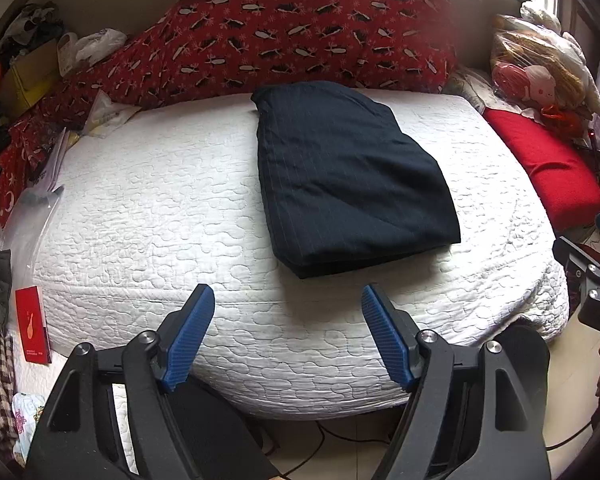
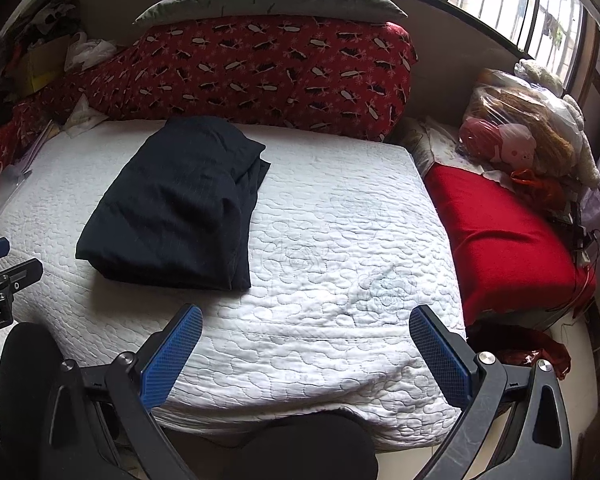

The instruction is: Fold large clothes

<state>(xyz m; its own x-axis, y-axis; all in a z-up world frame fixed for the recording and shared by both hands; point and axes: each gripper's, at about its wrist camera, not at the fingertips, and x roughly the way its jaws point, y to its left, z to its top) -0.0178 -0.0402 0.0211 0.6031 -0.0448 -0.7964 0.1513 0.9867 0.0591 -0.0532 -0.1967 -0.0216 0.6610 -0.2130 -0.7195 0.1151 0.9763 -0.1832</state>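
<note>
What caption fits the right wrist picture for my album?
Folded dark garment lying on the white quilted bed, with the open, empty right gripper hovering near the bed's edge.

A navy pinstriped garment lies on a white quilted bedcover, a red black-and-white-patterned quilt at the far side, a plain red cushion right.

- Left claw: two black angular arms, each tipped with a ribbed blue pad; round silver screws sit at the arm joints.
- Right claw: same black frame, blue pads with fine mesh texture, silver screws at 4 and 8 o'clock.
- White lettering marks each claw's black body.
</note>
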